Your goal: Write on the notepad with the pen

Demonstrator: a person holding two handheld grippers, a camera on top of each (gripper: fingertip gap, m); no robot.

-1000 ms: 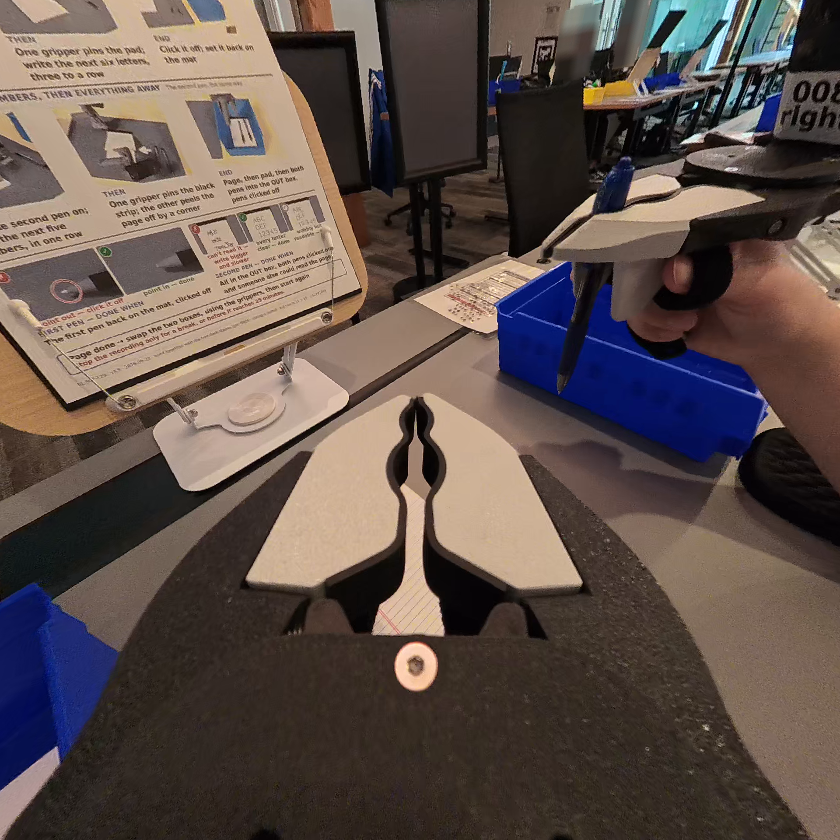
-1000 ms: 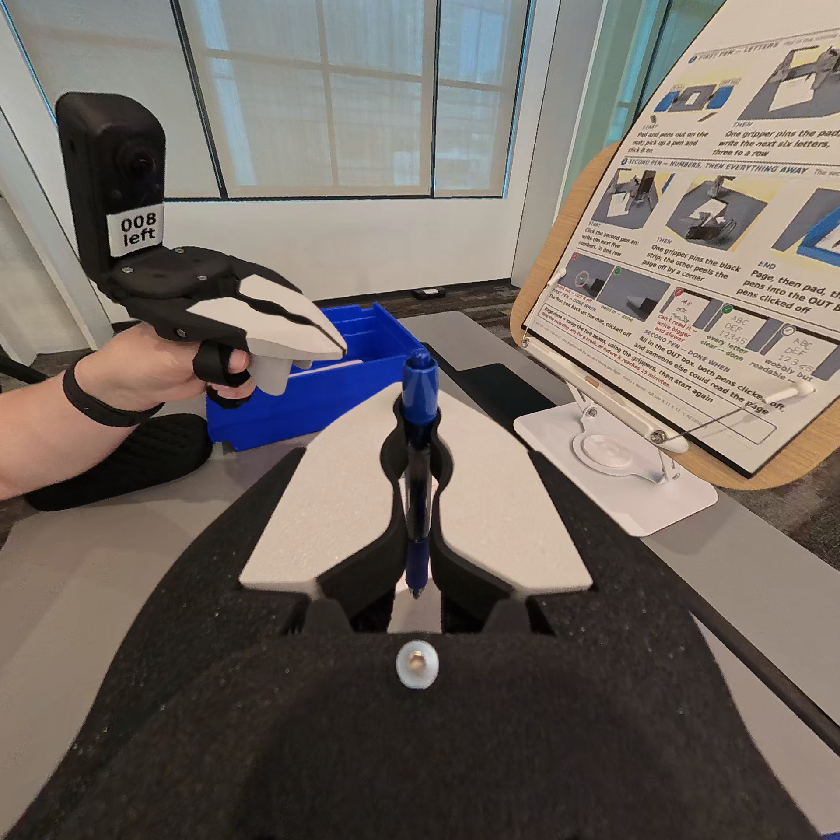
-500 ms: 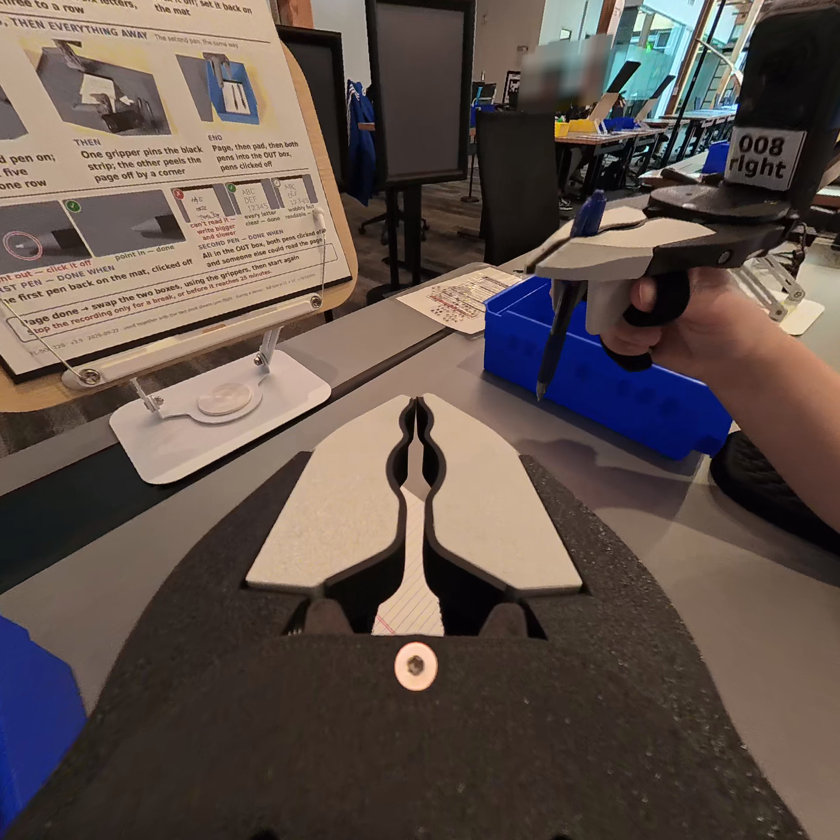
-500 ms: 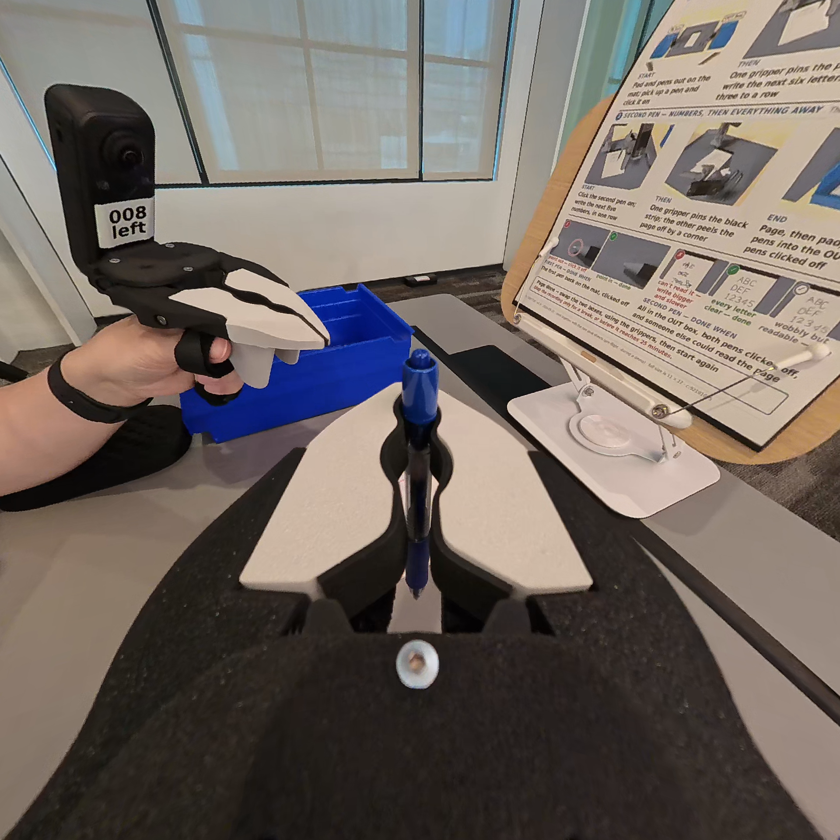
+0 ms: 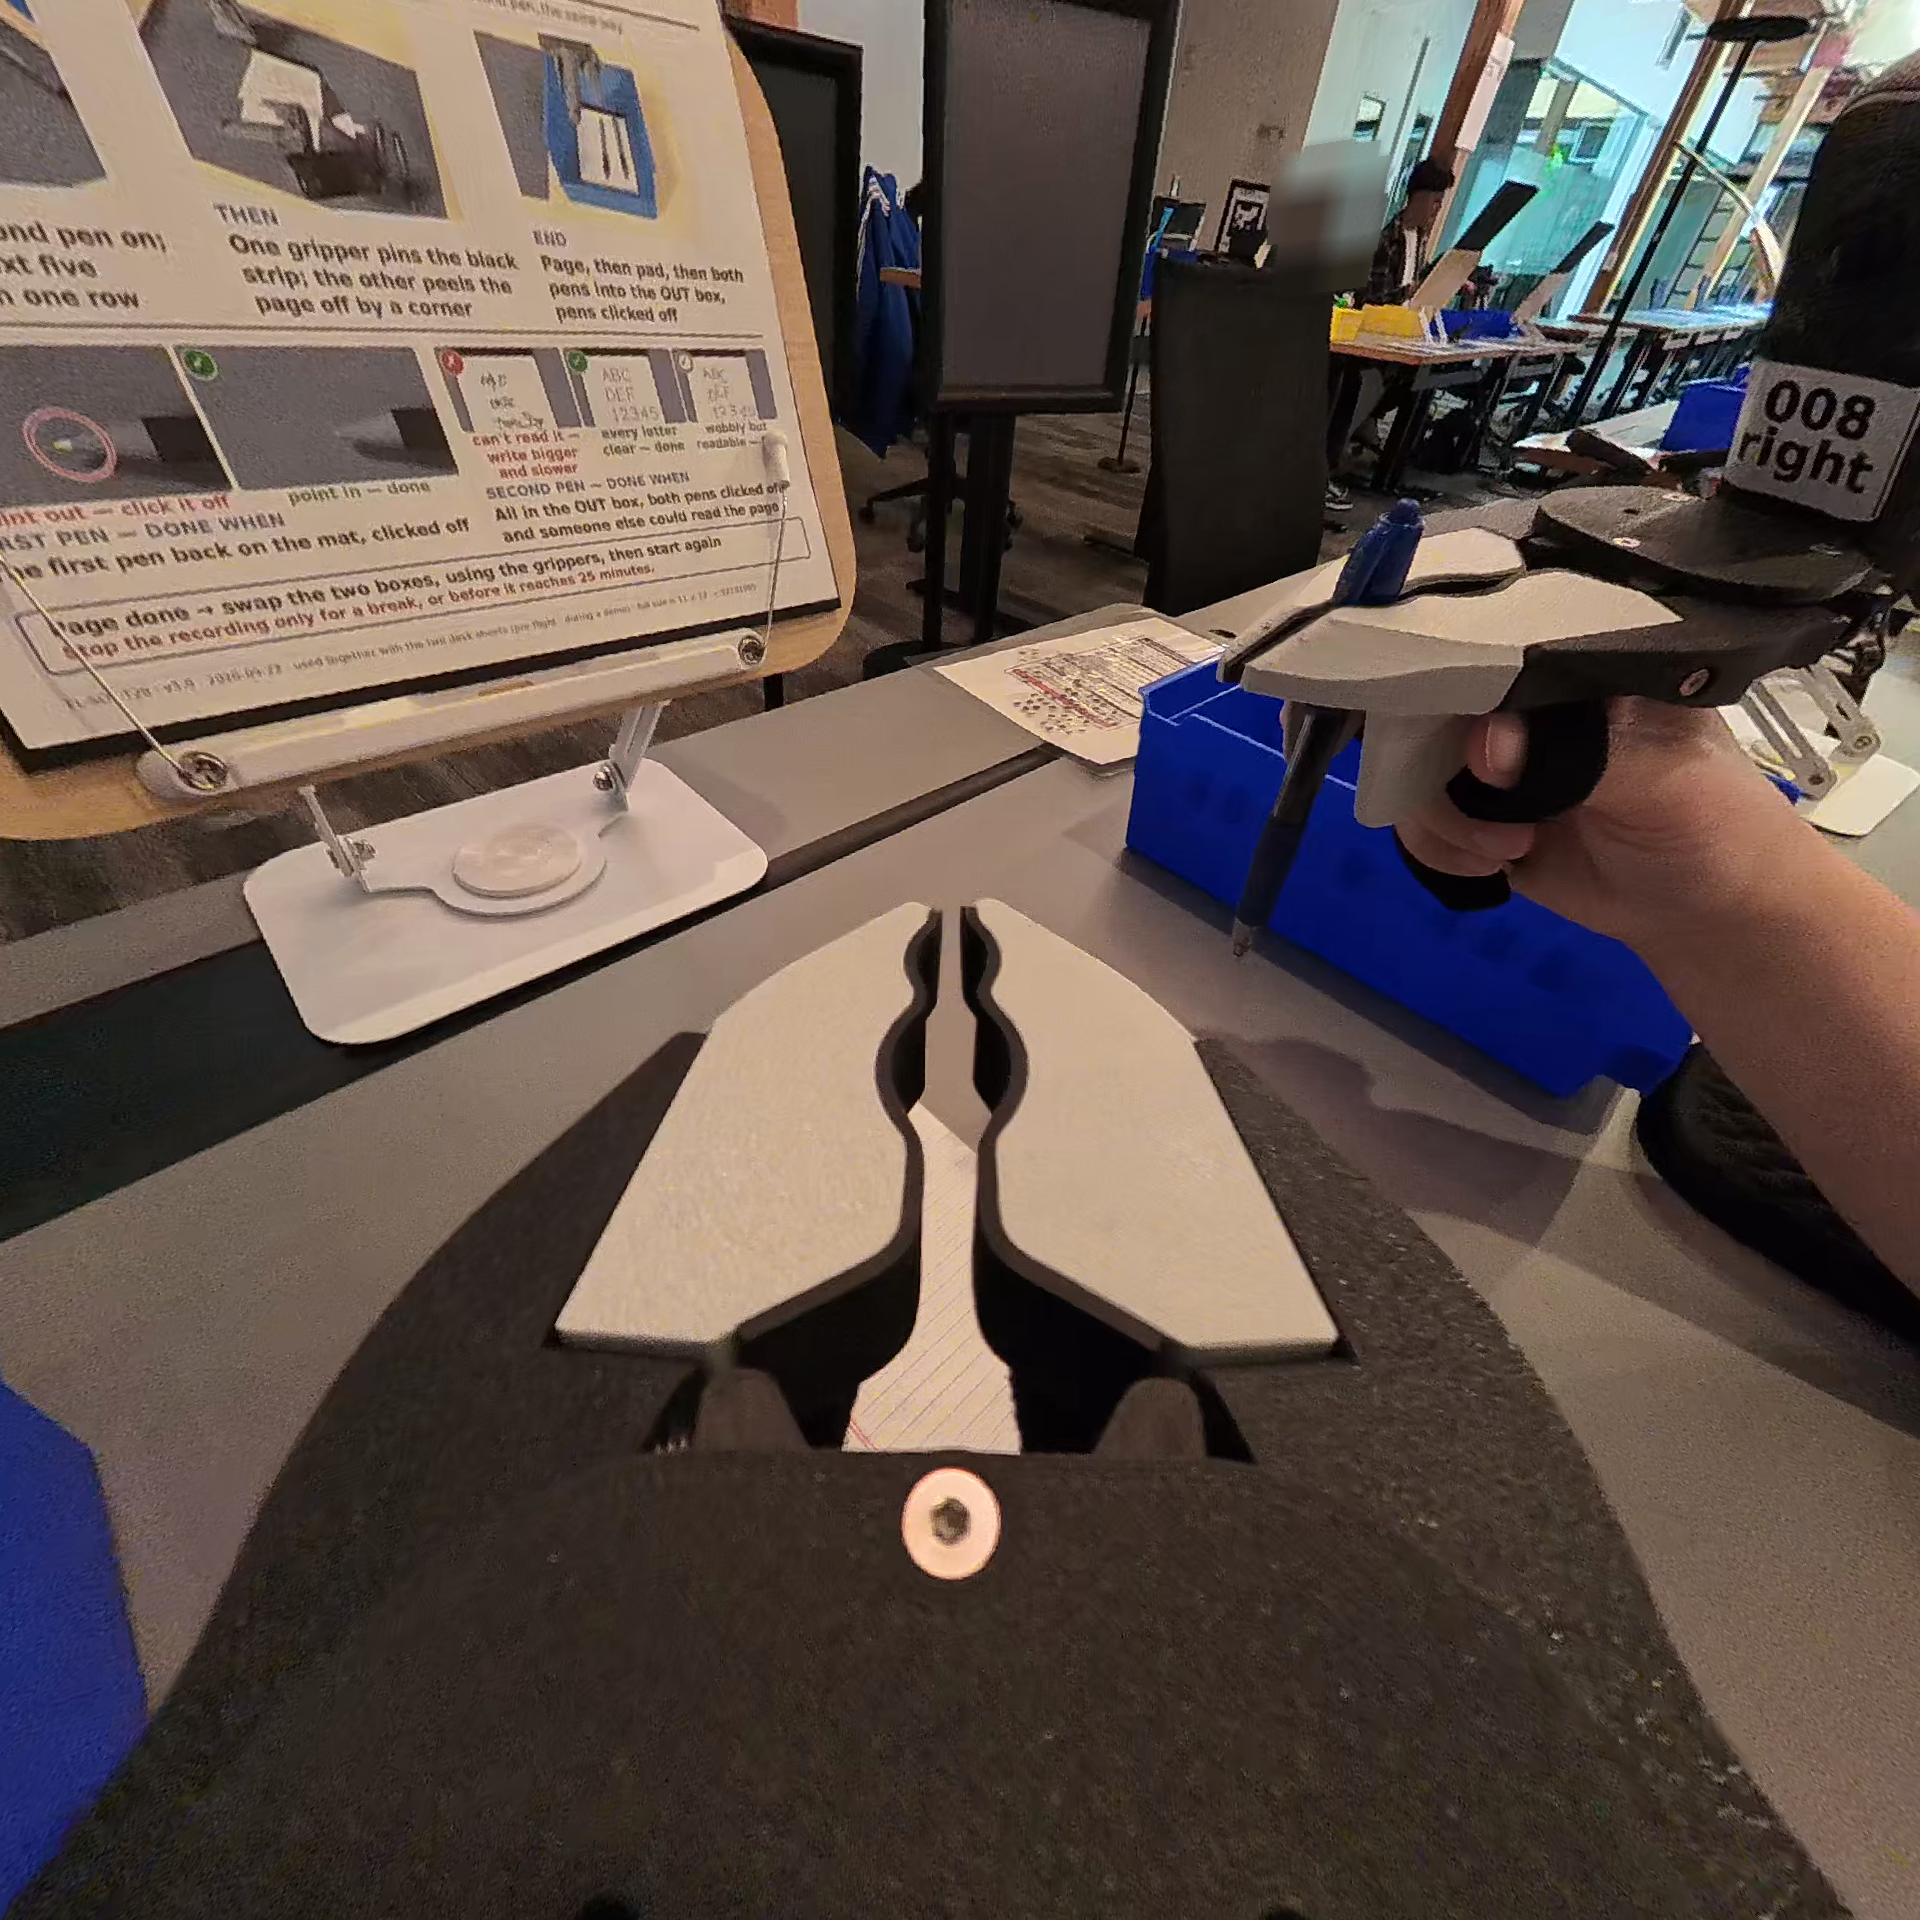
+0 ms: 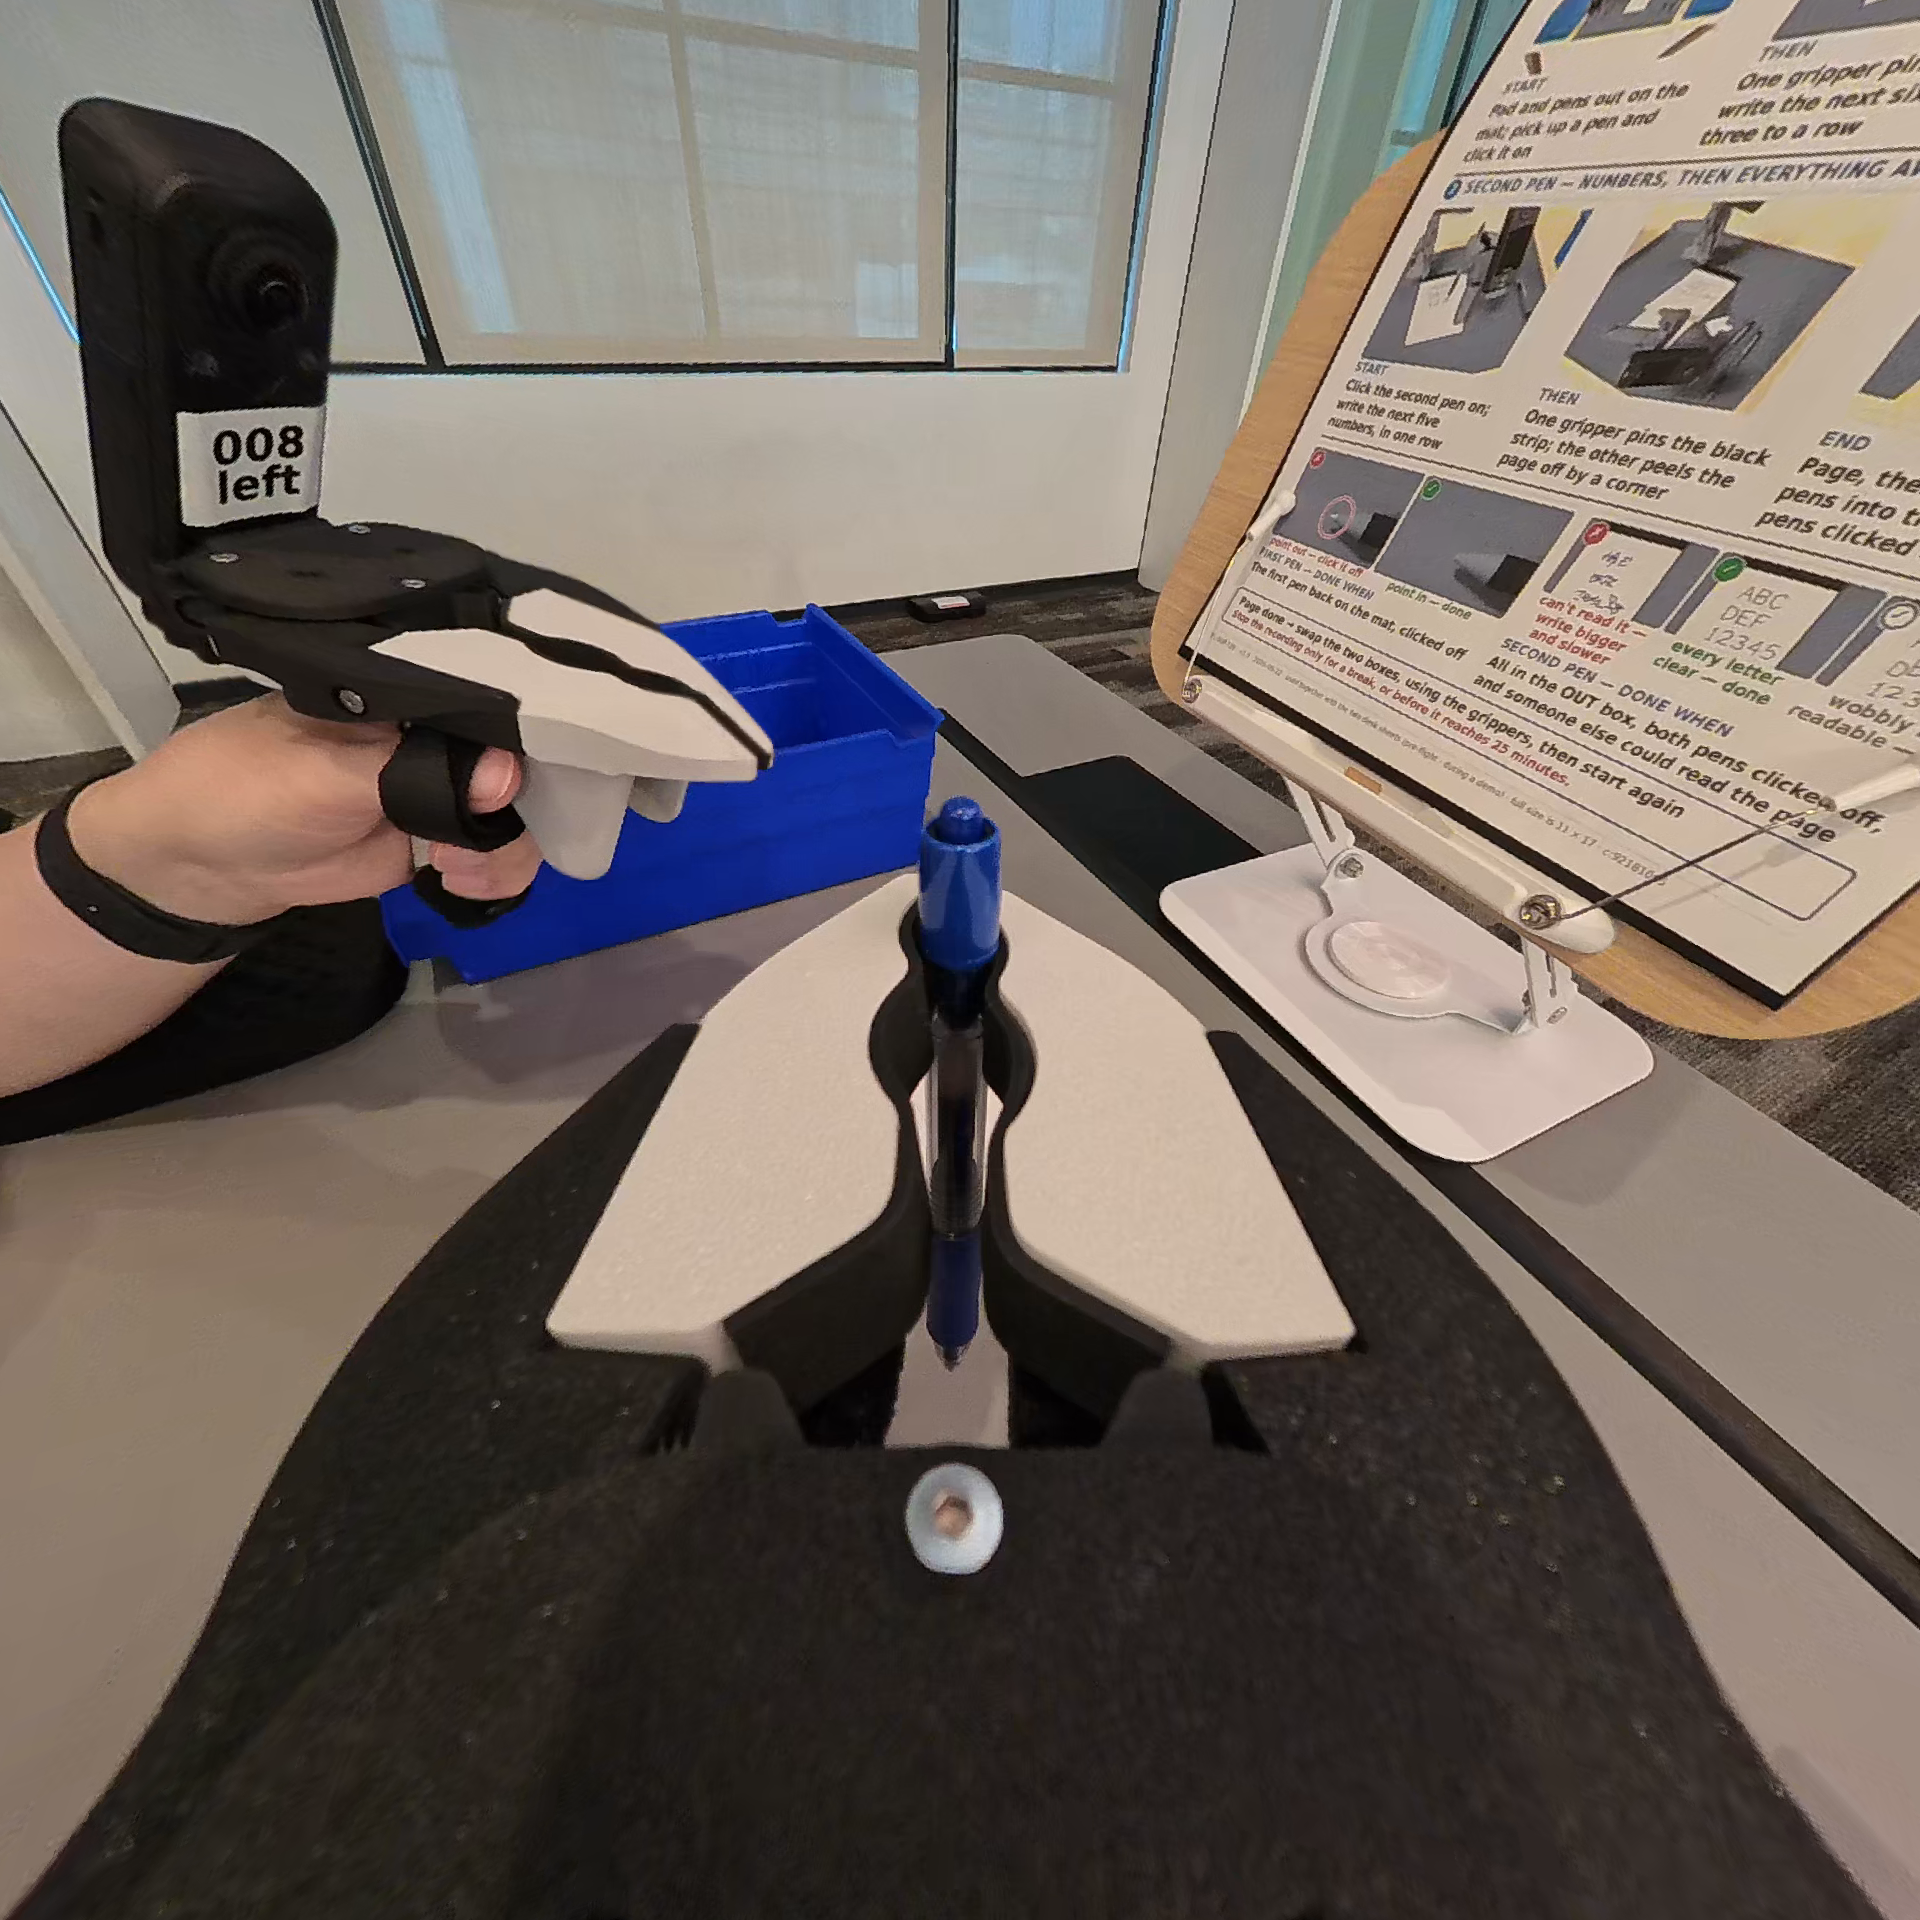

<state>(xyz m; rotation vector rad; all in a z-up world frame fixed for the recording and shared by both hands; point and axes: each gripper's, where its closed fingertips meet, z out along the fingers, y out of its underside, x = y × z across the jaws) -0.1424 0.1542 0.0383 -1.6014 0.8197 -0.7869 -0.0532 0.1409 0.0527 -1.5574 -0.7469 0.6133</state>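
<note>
My right gripper (image 6: 956, 920) is shut on a blue pen (image 6: 954, 1143), which stands upright between the fingers with its tip down. In the left wrist view the right gripper (image 5: 1247, 665) holds the pen (image 5: 1288, 800) above the grey table, in front of a blue bin (image 5: 1403, 935). My left gripper (image 5: 951, 914) is shut and empty. A strip of the lined white notepad (image 5: 940, 1351) shows through the gap beneath it. In the right wrist view the left gripper (image 6: 758, 753) hovers in the air; the notepad is hidden there.
An instruction board (image 5: 416, 416) leans on a white stand (image 5: 499, 894) at the table's far edge; it also shows in the right wrist view (image 6: 1610, 520). A second blue bin (image 6: 779, 831) sits behind the left gripper. A black armrest pad (image 5: 1766, 1174) lies right. The grippers' ends are close to 10 cm from one another.
The right gripper has sunk a little with the pen, bringing its tip nearer the table. The left gripper has drifted slightly, so the board has slid left in its view. Both stay shut.
</note>
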